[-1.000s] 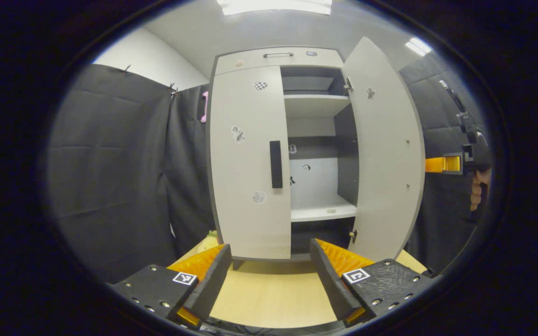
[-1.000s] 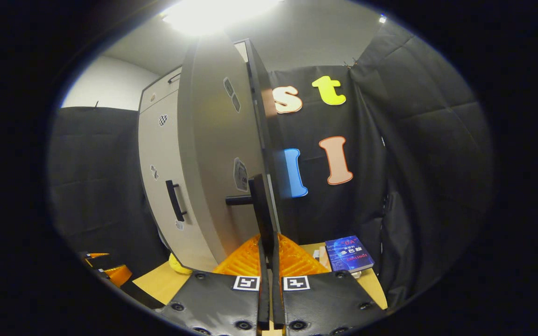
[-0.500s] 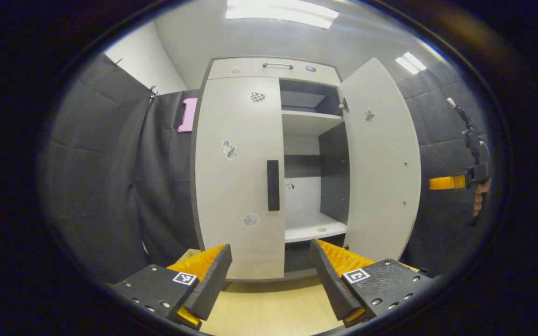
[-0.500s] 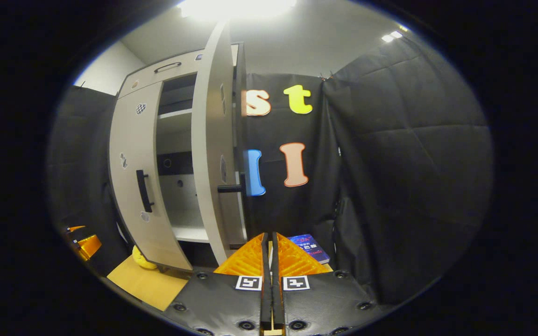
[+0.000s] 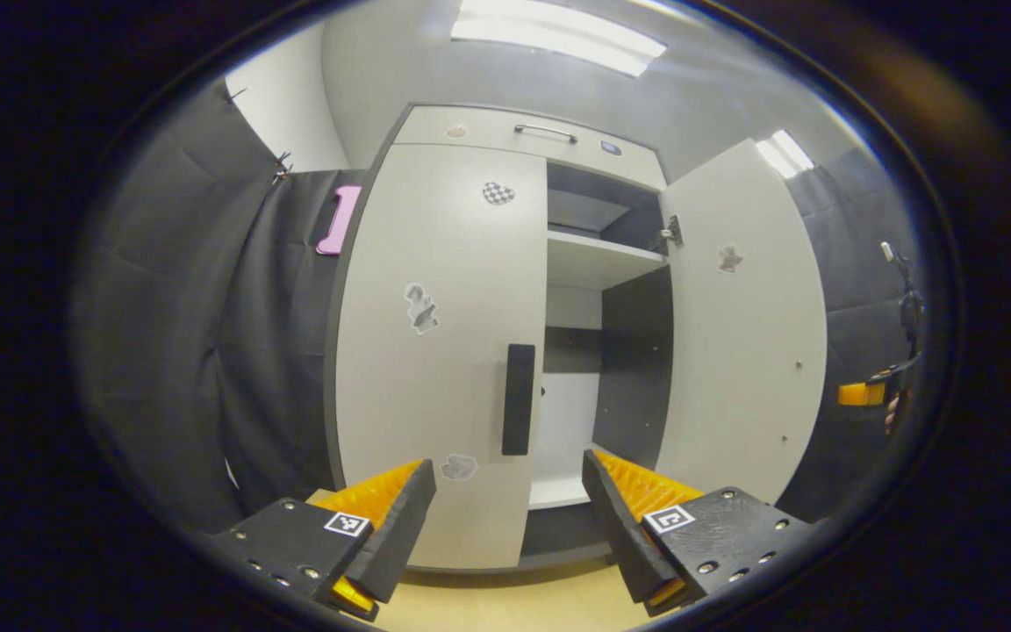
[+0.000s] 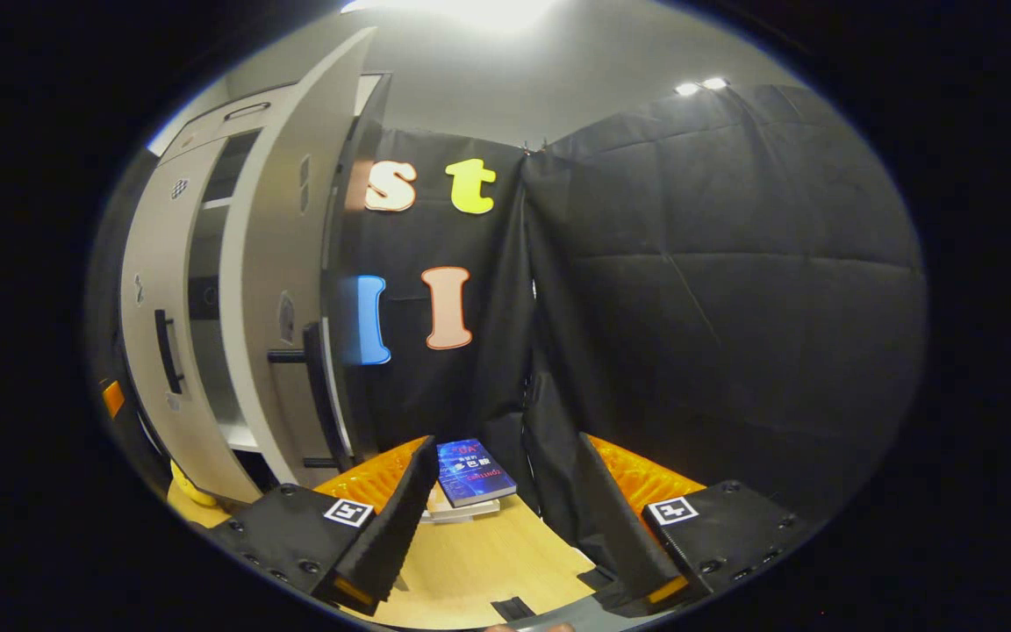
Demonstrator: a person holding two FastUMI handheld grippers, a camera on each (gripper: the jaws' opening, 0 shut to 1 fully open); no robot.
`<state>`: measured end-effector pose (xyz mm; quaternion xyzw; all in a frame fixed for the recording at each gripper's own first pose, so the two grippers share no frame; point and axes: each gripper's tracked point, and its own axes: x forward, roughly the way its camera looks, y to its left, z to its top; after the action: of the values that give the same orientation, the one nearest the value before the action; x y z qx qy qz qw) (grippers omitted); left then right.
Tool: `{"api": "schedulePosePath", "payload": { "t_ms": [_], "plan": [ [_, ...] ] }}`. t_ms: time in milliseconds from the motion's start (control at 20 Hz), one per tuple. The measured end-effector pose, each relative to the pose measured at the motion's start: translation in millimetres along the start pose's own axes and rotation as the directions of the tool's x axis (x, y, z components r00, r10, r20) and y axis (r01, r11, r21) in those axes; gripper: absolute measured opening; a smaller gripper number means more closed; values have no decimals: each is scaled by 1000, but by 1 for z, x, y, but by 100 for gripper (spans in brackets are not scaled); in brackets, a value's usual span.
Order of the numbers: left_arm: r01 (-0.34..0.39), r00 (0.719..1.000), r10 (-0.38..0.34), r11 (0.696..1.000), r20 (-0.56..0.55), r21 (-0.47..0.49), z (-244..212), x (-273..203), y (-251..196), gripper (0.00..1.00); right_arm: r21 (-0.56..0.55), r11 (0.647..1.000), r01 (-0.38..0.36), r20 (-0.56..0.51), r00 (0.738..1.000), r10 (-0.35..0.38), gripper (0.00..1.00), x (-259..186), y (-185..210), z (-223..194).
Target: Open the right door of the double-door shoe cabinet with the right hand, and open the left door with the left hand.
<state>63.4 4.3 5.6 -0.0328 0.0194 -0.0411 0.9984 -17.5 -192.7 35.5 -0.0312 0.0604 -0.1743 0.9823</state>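
Right gripper (image 6: 505,527) now off upright handle (image 6: 317,391).

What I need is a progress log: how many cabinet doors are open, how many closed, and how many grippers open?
Open doors: 1, the right door
Closed doors: 1, the left door
Open grippers: 2, left gripper and right gripper
Total: 4

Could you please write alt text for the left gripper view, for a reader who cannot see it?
The open left gripper faces a shoe cabinet whose left door is shut, its dark handle ahead, while the right door stands open, showing shelves.
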Motion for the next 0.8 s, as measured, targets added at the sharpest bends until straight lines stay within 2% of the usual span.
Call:
{"api": "schedulePosePath", "payload": {
  "t_ms": [100, 350, 400, 450, 500, 550, 700, 750, 800],
  "plan": [
    [-14, 1000, 14, 1000, 4, 9, 4, 16, 2, 99, 33, 999, 14, 17, 1000, -15, 97, 15, -6, 1],
    [-68, 998, 68, 998, -9, -15, 11, 62, 8, 97, 57, 998, 40, 49, 998, -43, 97, 61, -27, 9],
    [-82, 997, 81, 996, -16, -25, 10, 72, 9, 96, 60, 997, 47, 62, 997, -50, 92, 70, -32, 12],
    [-94, 995, 94, 995, -21, -33, 10, 80, 10, 98, 65, 997, 50, 74, 996, -55, 97, 77, -37, 14],
    [-102, 995, 101, 994, -24, -40, 11, 88, 11, 99, 70, 996, 49, 83, 995, -54, 92, 84, -40, 15],
    [-106, 994, 105, 994, -23, -40, 13, 95, 11, 98, 76, 996, 46, 90, 995, -53, 97, 92, -43, 16],
    [-122, 992, 122, 992, -31, -8, 13, 117, 11, 99, 43, 998, 48, 106, 993, -53, 97, 115, -52, 14],
    [-127, 991, 127, 992, -35, -1, 14, 123, 10, 99, 31, 998, 58, 114, 992, -62, 92, 123, -57, 14],
    [-132, 991, 132, 991, -38, 0, 13, 130, 7, 97, 29, 998, 55, 119, 991, -58, 97, 129, -58, 15]
  ]
}}
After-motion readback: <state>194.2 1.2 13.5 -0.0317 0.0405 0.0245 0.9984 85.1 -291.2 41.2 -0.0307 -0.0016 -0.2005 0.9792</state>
